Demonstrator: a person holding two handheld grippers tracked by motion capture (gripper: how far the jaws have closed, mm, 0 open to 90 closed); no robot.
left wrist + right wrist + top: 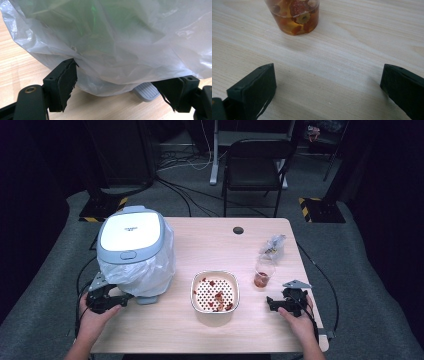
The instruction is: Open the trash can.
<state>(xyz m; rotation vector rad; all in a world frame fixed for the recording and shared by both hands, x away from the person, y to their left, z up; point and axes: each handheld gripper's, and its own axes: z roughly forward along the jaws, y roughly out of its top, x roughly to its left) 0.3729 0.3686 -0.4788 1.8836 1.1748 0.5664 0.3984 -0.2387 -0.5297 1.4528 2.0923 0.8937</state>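
My left hand-held gripper point(117, 86), jaws spread wide, against plastic bag point(120, 42) of bin point(131, 237); right hand-held gripper point(327, 90) spread, empty, near cup point(294, 15) on surface point(352, 50).

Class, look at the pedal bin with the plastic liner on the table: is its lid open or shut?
Shut. The bin's white lid lies flat on the rim, the plastic liner hanging out beneath it.

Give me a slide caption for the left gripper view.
Open left gripper faces the bin's plastic liner, grey pedal beneath.

Table point(210, 330) brightly lit from above, surroundings dark; close views slightly soft, glare on plastic bag point(120, 37)
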